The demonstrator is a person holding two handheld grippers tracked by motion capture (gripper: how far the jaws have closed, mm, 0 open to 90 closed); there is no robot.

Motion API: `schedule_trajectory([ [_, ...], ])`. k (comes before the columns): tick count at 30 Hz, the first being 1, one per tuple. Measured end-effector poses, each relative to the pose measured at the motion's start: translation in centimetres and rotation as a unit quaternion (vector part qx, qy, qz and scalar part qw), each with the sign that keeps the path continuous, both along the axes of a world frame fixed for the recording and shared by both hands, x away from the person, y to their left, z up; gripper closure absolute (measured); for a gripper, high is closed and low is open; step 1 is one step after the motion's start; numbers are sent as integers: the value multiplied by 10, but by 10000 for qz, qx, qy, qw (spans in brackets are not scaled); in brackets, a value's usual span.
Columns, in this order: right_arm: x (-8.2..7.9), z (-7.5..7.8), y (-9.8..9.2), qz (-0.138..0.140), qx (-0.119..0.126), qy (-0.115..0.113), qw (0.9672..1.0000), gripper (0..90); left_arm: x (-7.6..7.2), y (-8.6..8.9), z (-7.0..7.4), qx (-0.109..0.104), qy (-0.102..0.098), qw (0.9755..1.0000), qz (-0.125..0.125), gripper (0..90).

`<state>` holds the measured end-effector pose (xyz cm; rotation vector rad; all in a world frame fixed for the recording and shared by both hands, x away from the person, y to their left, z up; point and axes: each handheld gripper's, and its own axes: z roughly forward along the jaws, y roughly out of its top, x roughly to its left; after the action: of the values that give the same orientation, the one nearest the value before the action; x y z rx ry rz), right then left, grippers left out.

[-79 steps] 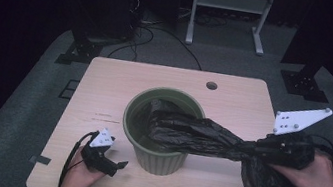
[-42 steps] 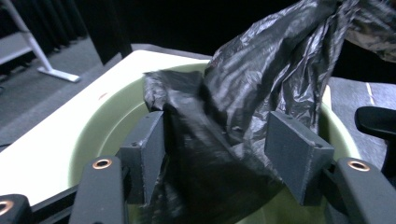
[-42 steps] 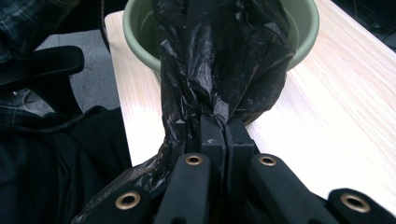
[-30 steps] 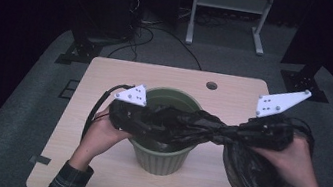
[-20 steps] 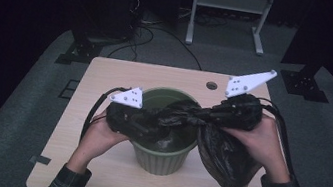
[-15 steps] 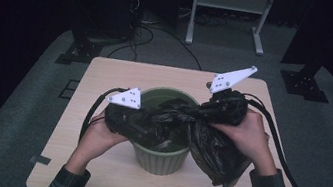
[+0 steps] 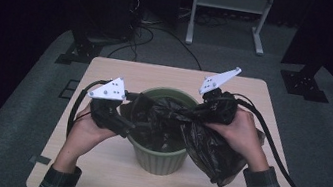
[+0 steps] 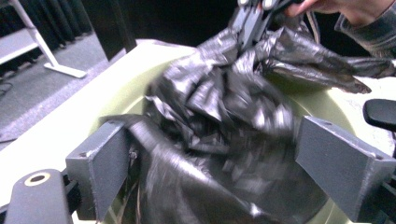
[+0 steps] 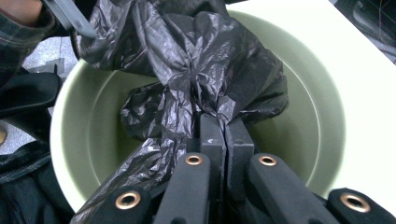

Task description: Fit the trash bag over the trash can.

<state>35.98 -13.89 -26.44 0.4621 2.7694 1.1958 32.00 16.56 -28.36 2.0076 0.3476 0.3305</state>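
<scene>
A green bin (image 7: 159, 159) stands mid-table with a crumpled black garbage bag (image 7: 211, 148) draped over its right rim and bunched in its mouth. My right gripper (image 7: 198, 111) is above the bin's right side, shut on a gathered fold of the bag (image 9: 187, 60); its jaws (image 9: 225, 140) meet with plastic pinched between them. My left gripper (image 7: 136, 125) is at the bin's left rim. Its jaws have just been opening and stand wide apart (image 8: 224, 163), with loose bag (image 8: 219, 121) lying between them.
The bin sits on a light wooden table (image 7: 167, 76) with bare wood all round it. Cables trail from both grippers over the table's sides. A white metal stand (image 7: 228, 12) and dark equipment stand on the grey floor behind the table.
The right hand has carried the bag left, from beside the bin to over its mouth. The left hand came up to the bin's left rim, and its jaws have spread apart.
</scene>
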Motion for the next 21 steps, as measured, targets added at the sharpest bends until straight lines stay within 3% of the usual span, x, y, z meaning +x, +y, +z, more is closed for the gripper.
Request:
schedule_trajectory([
  [7,1,-1,-13,-157,-98,-4,9998,883,-2,8,6,-84,-130,9998,122,105],
  [11,0,0,-15,-155,-67,2,9999,883,-1,1,9,-91,-126,9999,24,117],
  [18,0,1,-1,44,-21,13,10000,881,12,-27,-1,160,197,9986,-457,245],
  [21,-1,3,1,138,132,58,9998,882,15,-34,-8,221,342,9973,-615,299],
])
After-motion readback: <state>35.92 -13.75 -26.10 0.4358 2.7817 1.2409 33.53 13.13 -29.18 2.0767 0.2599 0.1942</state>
